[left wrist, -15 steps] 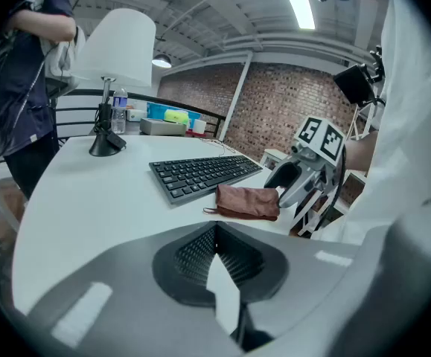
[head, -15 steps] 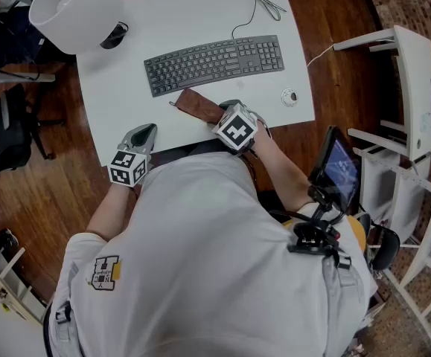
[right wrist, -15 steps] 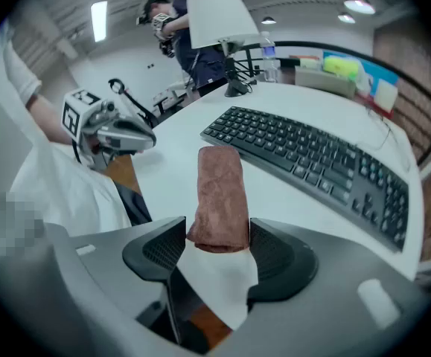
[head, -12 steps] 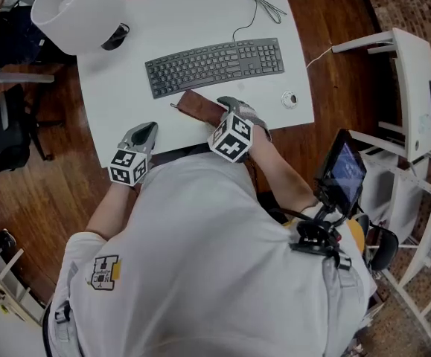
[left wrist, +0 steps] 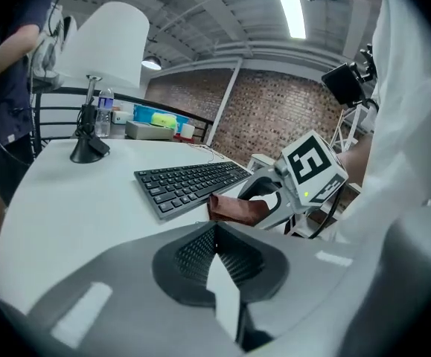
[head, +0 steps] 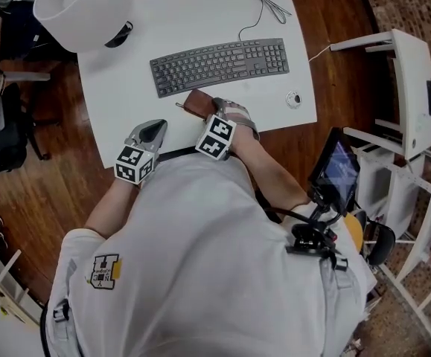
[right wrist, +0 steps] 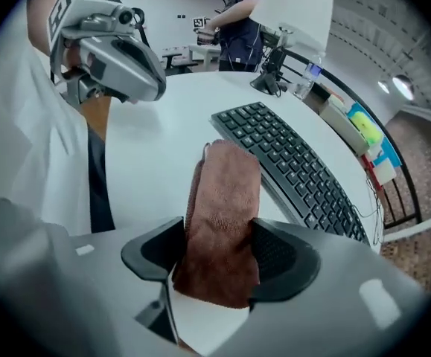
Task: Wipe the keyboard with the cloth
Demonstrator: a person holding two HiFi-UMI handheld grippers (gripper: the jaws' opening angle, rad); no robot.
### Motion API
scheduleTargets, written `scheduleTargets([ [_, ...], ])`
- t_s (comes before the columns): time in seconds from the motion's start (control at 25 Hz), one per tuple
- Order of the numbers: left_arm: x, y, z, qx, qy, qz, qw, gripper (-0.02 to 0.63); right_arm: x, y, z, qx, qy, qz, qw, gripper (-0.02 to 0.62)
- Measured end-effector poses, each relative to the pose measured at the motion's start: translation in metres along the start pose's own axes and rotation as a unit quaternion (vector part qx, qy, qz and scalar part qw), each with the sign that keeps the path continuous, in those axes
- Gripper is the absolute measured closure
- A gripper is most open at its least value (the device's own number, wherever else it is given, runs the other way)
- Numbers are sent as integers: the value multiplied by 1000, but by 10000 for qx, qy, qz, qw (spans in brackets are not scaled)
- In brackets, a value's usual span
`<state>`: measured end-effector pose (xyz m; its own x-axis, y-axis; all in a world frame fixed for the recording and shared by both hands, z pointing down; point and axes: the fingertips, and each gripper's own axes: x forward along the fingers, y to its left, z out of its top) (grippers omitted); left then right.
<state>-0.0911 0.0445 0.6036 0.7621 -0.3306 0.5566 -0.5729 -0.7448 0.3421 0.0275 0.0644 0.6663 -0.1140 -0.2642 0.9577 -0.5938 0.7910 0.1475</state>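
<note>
Presently we are at pick-up: the right gripper [right wrist: 216, 250] straddles, jaws wide apart, the cloth [right wrist: 226, 188] lying on the desk [right wrist: 152, 151] just beside the keyboard [right wrist: 293, 166], the left gripper [left wrist: 215, 230] closed and empty; next, we clamp and lift.

An office-like workroom: a white desk [head: 200, 13] with keyboard [head: 220, 65] and lamp [head: 81, 10], brick wall [left wrist: 275, 110], wooden floor [head: 44, 177].

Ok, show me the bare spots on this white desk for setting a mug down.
Bare: the white desk's left strip between the white lampshade and the black keyboard, and the far stretch between lampshade and thin black cable. Crowded: the near edge, with the brown cloth, the right gripper and the left gripper.
</note>
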Motion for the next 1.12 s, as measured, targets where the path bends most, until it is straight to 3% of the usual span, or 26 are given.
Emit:
scheduleTargets([
  [0.08, 1, 1, -1, 14, 24, -65, 10000, 606, 1, 1, 1, -41, 32, -12, 10000, 339],
  [0.12, 2, 2, -1, 19, 26, -83, 10000, 606, 1, -1, 2, -32, 35, -60, 10000, 433],
  [0.2, 3, 4, -1, 21, 23, -102, 9999, 606, 2, -4, 3, 48, 42, -116, 9999, 473],
  [0.44, 0, 16, 0, -14, -60, -46, 10000, 606, -9, -10, 8, 277, -63, -2, 9996, 505],
  [0.68, -22, 38, 0, -167, -281, 119, 9994, 606, -44, -37, 69, 449, -659, -213, 9966, 505],
  [0.88, -31, 58, 0, -237, -439, 415, 9979, 606, -29, -80, 132, -590, -699, -705, 9933, 505],
  [1.0, -26, 59, -4, -149, -402, 736, 9964, 606, -5, -91, 150, -1282, -542, -731, 9876, 505],
  [1.08, -21, 61, -5, -70, -337, 989, 9945, 606, 11, -91, 158, -1316, -484, -596, 9883, 505],
  [1.12, -19, 63, -2, -60, -326, 1083, 9936, 606, 16, -90, 162, -1010, -501, -422, 9927, 505],
])
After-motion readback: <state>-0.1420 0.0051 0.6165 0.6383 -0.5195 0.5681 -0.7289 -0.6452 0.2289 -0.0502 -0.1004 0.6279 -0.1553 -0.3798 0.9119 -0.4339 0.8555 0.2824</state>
